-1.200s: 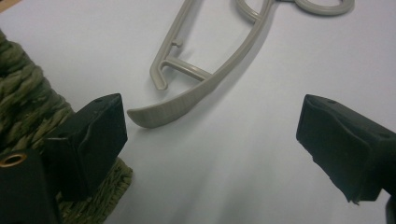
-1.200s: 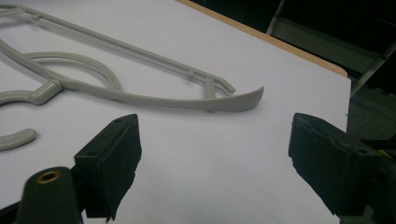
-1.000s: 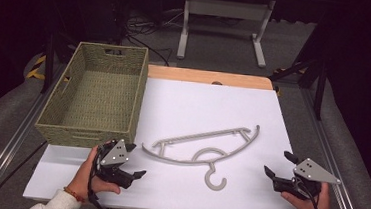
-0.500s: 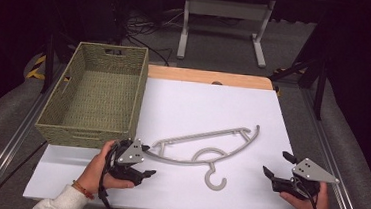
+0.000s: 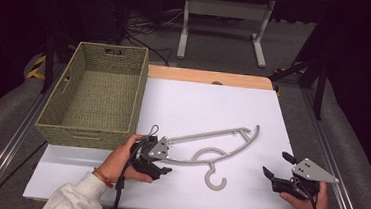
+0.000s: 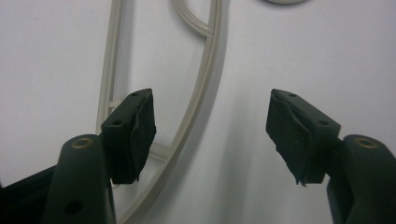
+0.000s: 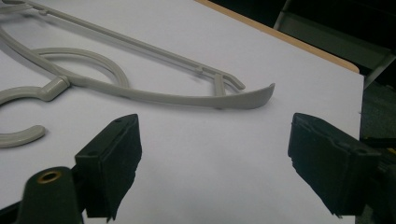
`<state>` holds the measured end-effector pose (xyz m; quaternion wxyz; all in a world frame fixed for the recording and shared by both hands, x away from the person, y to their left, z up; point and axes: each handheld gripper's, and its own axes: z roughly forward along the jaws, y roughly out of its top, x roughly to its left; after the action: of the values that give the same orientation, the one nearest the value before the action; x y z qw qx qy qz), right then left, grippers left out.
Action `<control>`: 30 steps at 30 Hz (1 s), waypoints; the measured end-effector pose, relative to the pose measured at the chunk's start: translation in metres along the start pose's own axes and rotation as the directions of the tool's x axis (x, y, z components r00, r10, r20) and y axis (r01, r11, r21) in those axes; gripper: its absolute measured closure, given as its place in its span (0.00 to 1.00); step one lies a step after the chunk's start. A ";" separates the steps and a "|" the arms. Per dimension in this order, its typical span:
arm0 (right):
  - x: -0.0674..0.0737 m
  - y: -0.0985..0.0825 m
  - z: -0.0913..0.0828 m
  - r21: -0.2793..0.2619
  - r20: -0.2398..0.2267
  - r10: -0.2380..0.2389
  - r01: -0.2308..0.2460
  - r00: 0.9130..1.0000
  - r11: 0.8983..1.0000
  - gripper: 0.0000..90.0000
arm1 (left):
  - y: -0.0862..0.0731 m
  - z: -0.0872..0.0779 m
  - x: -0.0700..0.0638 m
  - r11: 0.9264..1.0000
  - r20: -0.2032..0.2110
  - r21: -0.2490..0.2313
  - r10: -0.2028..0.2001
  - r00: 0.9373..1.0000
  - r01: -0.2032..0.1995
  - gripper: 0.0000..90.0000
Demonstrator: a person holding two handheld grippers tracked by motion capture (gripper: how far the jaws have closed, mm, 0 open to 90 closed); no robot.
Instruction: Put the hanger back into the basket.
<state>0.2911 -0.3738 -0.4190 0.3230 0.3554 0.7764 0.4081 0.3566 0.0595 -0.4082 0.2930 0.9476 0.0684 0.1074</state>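
A grey plastic clothes hanger (image 5: 220,142) lies flat on the white board (image 5: 208,106), its hook toward the near edge. My left gripper (image 5: 167,161) is at the hanger's left end, open. In the left gripper view the hanger's curved bar (image 6: 205,84) runs up between the jaws, close to the left pad (image 6: 140,128), and the left gripper (image 6: 212,126) grips nothing. My right gripper (image 5: 277,165) hovers open near the board's right front, apart from the hanger. In the right gripper view the hanger's arm tip (image 7: 243,100) lies beyond the open right gripper (image 7: 215,154).
A woven basket (image 5: 88,134) stands at the left, partly off the board, close behind my left hand. A wooden table edge (image 5: 210,77) shows past the board. Metal stand legs (image 5: 226,10) are on the floor beyond.
My left gripper has moved right, from the board's left front to the hanger's left end, and the hanger bar now lies between its jaws. The right gripper has stayed put.
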 end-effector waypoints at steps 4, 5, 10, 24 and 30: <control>0.000 -0.001 0.001 0.006 -0.004 0.000 0.000 1.000 1.000 0.20 | 0.011 0.011 0.004 0.999 0.025 0.046 0.010 1.000 -0.011 0.41; 0.000 -0.001 0.001 0.006 -0.004 0.000 0.000 1.000 1.000 0.20 | 0.014 0.014 0.005 0.998 0.020 0.056 0.014 1.000 -0.015 0.41; 0.000 -0.001 0.001 0.012 -0.005 0.000 0.000 1.000 1.000 0.20 | 0.028 0.028 0.011 0.992 0.057 0.119 0.035 0.998 -0.042 0.48; -0.001 -0.002 0.001 0.015 -0.005 -0.001 0.001 1.000 1.000 0.20 | 0.044 0.058 0.021 0.958 0.134 0.273 0.056 0.989 -0.092 0.58; -0.001 -0.002 0.002 0.024 -0.007 -0.005 0.005 1.000 1.000 0.20 | 0.044 0.058 0.020 0.957 0.183 0.275 0.041 0.982 -0.091 0.83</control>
<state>0.2929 -0.3747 -0.4219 0.3172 0.3557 0.7832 0.3993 0.3936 -0.0042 -0.4265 0.1560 0.9872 0.0253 0.0223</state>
